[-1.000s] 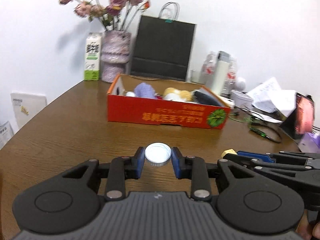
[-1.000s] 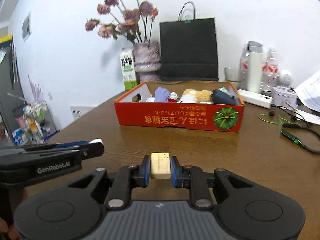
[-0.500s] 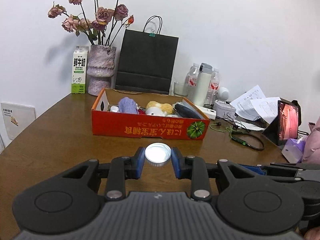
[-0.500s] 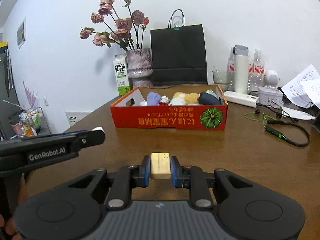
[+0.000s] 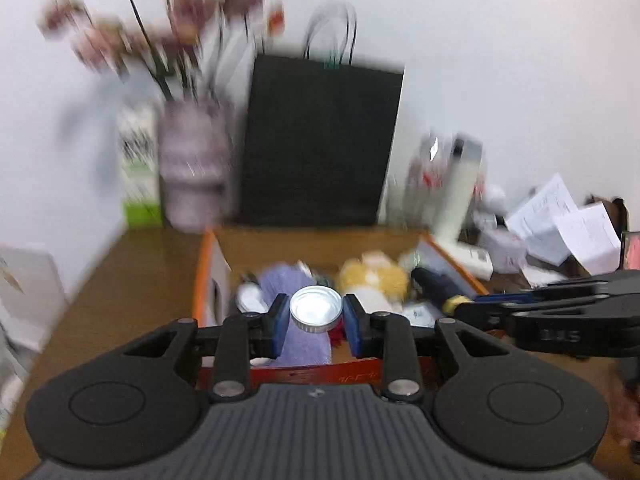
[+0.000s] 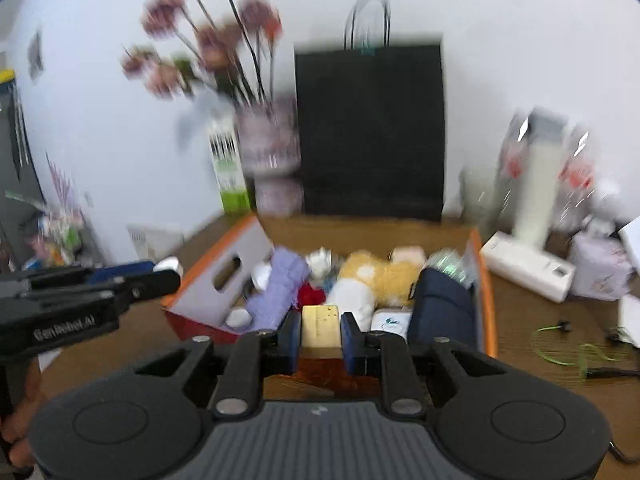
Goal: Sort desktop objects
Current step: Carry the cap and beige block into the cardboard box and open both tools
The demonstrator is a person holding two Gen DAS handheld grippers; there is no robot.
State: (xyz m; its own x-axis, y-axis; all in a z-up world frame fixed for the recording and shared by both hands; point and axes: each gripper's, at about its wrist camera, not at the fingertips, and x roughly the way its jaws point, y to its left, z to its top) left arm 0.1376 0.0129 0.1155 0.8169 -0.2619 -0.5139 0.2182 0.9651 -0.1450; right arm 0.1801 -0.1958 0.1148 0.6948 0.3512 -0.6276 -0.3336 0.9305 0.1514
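Observation:
My left gripper (image 5: pixel 316 318) is shut on a white round lid (image 5: pixel 316 309) and holds it above the near edge of the orange cardboard box (image 5: pixel 200 276). My right gripper (image 6: pixel 320 334) is shut on a beige wooden block (image 6: pixel 320 326), also over the near edge of the same box (image 6: pixel 486 292). The box holds a purple cloth (image 6: pixel 276 288), a yellow plush toy (image 6: pixel 372 272), a dark blue pouch (image 6: pixel 440 308) and other small items. Each gripper shows at the side of the other's view.
Behind the box stand a black paper bag (image 5: pixel 320 144), a vase of dried flowers (image 5: pixel 192 168) and a milk carton (image 5: pixel 138 168). Bottles (image 6: pixel 536 184), a white box (image 6: pixel 528 266), papers (image 5: pixel 560 220) and a green cable (image 6: pixel 568 344) lie at the right on the brown table (image 5: pixel 132 272).
Both grippers have moved forward and up to the box, from over the bare table to above its near edge. Both keep their hold. The view is now blurred by motion.

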